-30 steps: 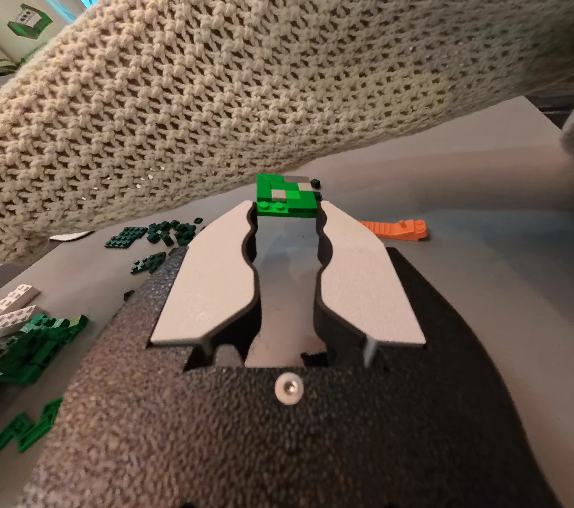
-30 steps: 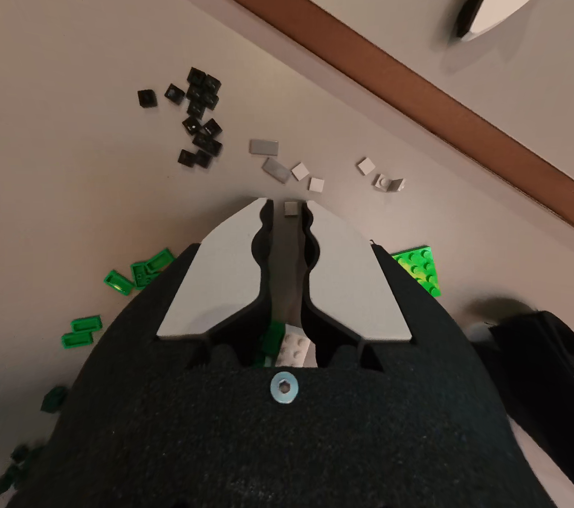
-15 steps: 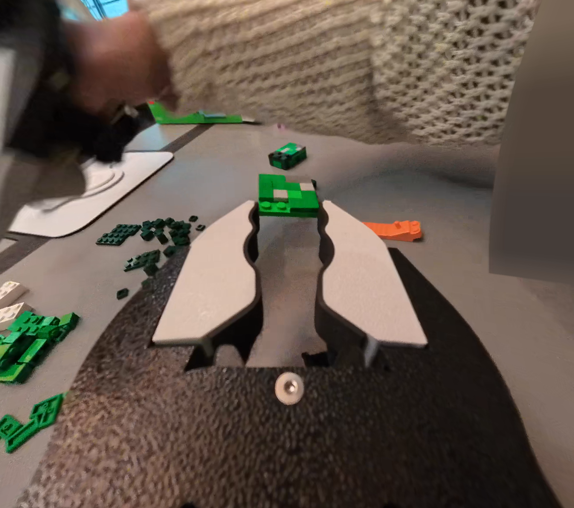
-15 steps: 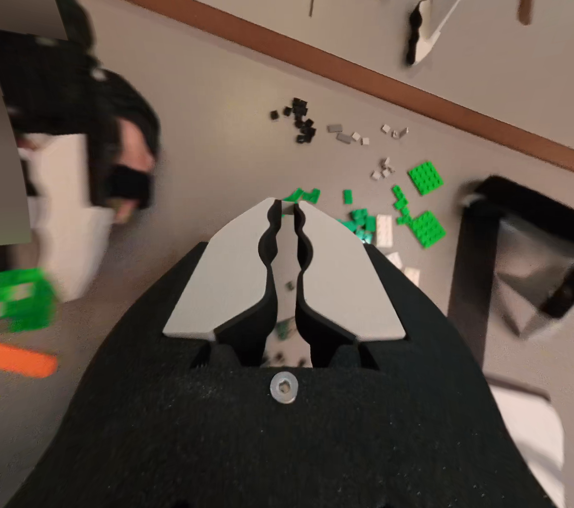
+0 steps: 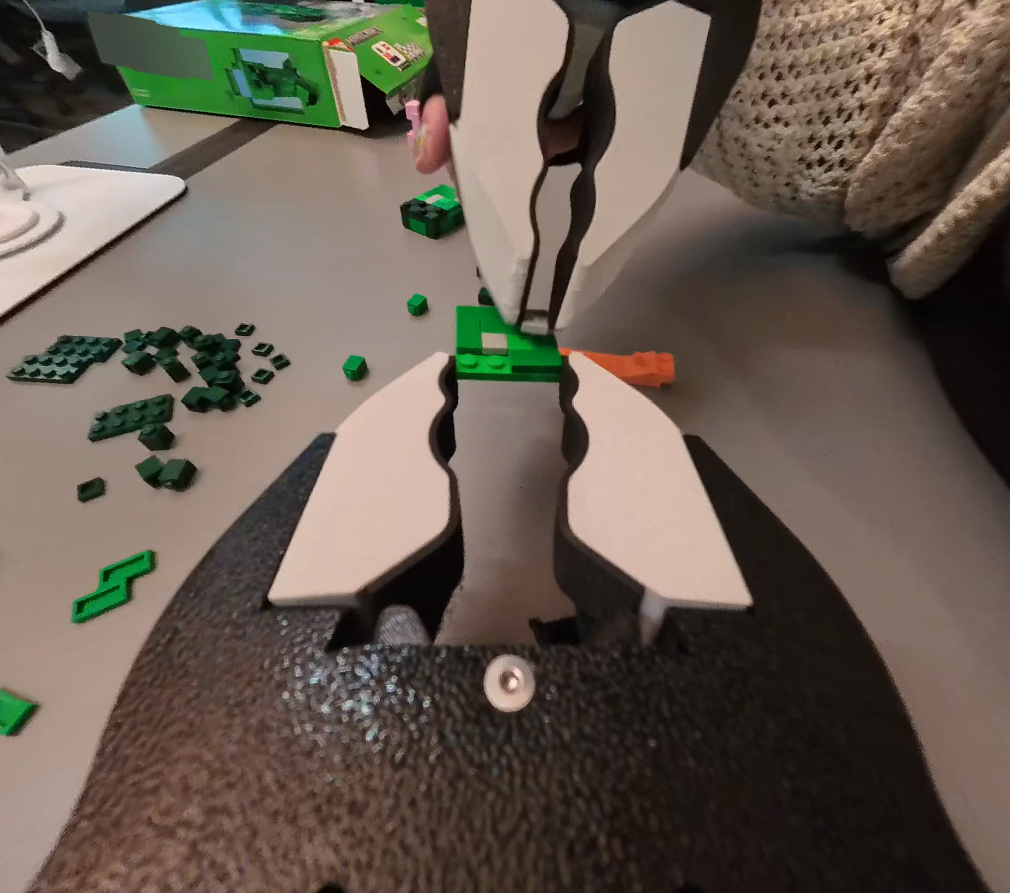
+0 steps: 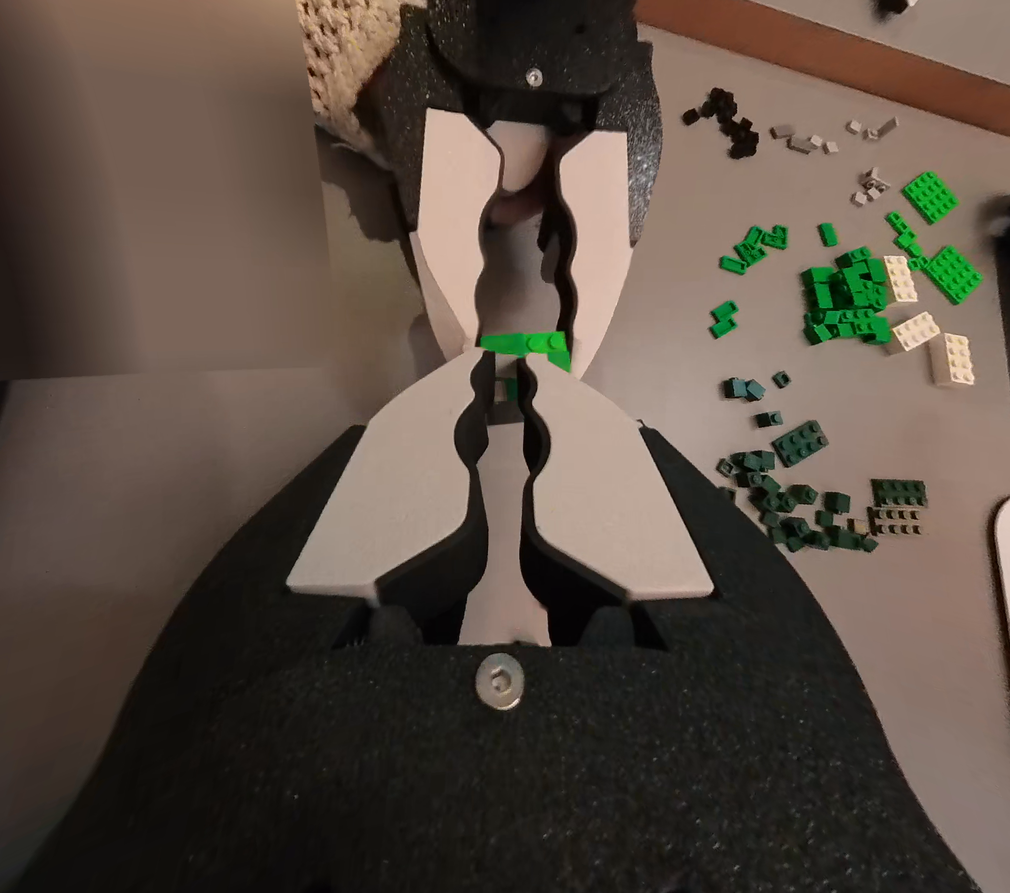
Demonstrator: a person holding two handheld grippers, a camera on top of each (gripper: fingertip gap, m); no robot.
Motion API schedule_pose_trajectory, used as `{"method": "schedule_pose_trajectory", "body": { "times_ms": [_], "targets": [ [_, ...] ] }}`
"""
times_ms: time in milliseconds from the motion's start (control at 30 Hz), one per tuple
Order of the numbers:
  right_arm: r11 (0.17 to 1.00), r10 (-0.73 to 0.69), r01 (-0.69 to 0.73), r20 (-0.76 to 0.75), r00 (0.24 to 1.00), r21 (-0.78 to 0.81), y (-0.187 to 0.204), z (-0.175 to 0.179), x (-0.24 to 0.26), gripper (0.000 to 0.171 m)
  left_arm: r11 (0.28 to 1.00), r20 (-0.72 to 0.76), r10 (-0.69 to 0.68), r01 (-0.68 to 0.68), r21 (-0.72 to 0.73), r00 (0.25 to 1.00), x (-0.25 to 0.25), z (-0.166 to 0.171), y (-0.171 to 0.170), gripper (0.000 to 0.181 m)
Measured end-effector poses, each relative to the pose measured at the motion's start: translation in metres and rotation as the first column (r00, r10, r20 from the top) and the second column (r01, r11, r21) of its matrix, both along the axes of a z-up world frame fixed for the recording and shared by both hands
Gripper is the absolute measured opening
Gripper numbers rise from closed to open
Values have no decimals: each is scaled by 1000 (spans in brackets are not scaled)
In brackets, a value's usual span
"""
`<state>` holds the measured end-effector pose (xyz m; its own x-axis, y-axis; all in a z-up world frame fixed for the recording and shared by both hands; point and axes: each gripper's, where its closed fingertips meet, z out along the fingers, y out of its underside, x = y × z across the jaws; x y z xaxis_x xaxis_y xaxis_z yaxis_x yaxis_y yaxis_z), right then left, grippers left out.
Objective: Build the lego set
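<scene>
My left gripper (image 5: 508, 365) is shut on a bright green plate assembly (image 5: 492, 364) and holds it level just above the table; one light grey tile sits on its top. My right gripper (image 5: 536, 315) comes down from above, shut on a small grey tile (image 5: 536, 322) that touches the plate's far right corner. In the right wrist view, my right gripper (image 6: 505, 368) meets the left gripper (image 6: 522, 341) tip to tip over the green plate (image 6: 538, 341). The tile itself is hidden there.
An orange brick separator (image 5: 639, 367) lies right behind the plate. Dark green pieces (image 5: 164, 375) are spread to the left, with a small green-black build (image 5: 432, 216) and a green box (image 5: 262, 63) farther back. Bright green bricks (image 6: 841, 293), white bricks (image 6: 918, 331), black bits (image 6: 721, 118). Left and right tips are no more than a few centimetres apart. My left tips are roughly 8 cm from the orange brick separator (image 5: 639, 367).
My right gripper picked the grey tile from the loose pile and swung over to the green plate. The sleeve cleared the left view. The left gripper stayed in place.
</scene>
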<state>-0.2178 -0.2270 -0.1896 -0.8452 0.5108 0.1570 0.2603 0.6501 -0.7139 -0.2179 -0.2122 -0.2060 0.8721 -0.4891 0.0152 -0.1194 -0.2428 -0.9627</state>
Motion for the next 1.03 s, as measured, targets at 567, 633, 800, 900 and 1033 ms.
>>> {"method": "schedule_pose_trajectory", "body": {
  "times_ms": [567, 633, 800, 900, 1033],
  "targets": [
    [996, 18, -21, 38, 999, 87, -3, -11, -4, 9, 998, -64, -46, 44, -38, 997, 9, -9, -2, 35],
    [996, 12, -15, 40, 999, 85, -2, -12, -3, 10, 998, -69, -47, 45, -41, 997, 10, -9, -2, 35],
    [998, -33, 30, 37, 999, 59, 2, -7, -4, 14, 998, -67, -42, 40, -38, 997, 9, -9, -2, 35],
    [980, -185, 186, 19, 983, -74, 16, 7, -13, 19, 1000, -64, -22, 21, -18, 998, 7, -6, -1, 35],
    [761, -442, 533, 306, 843, -369, 38, 6, -19, 28, 1000, -81, 8, -6, 25, 997, 5, -2, 0, 35]
  ]
}}
